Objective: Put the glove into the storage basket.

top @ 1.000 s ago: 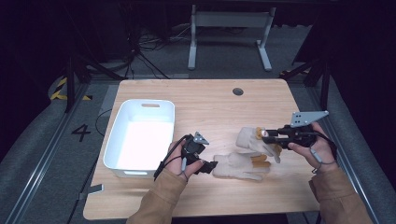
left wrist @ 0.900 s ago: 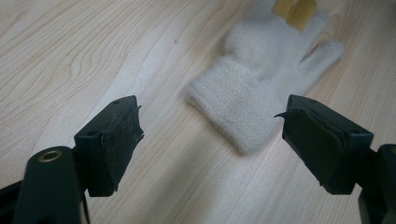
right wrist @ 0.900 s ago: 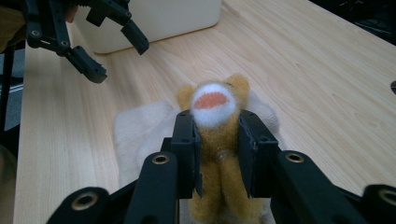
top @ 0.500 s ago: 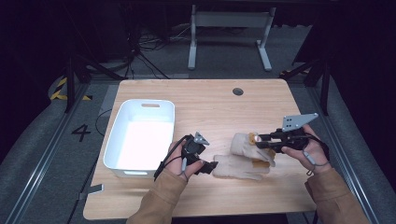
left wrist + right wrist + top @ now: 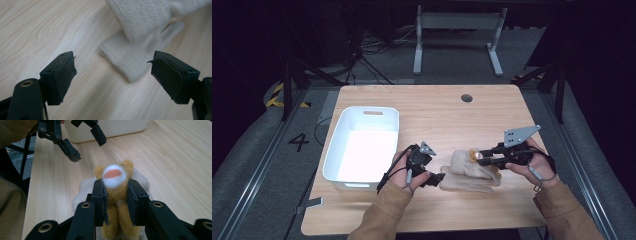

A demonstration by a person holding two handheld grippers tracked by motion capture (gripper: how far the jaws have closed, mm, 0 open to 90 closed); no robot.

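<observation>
From up high the toy (image 5: 472,155) is just an orange speck, but the right gripper (image 5: 115,195) view shows a fuzzy plush with a white muzzle, jaws clamped on it, over the knit gloves (image 5: 472,172) on the wooden desk (image 5: 437,110). Left gripper (image 5: 112,72) jaws hang apart beside a glove cuff. Smooth white bin (image 5: 362,150) sits left.

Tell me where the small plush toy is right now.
The plush toy is clamped in the right claw, right of centre near the table's front edge in the high view, over the cream knit mittens, with the open left claw just to their left.
</observation>
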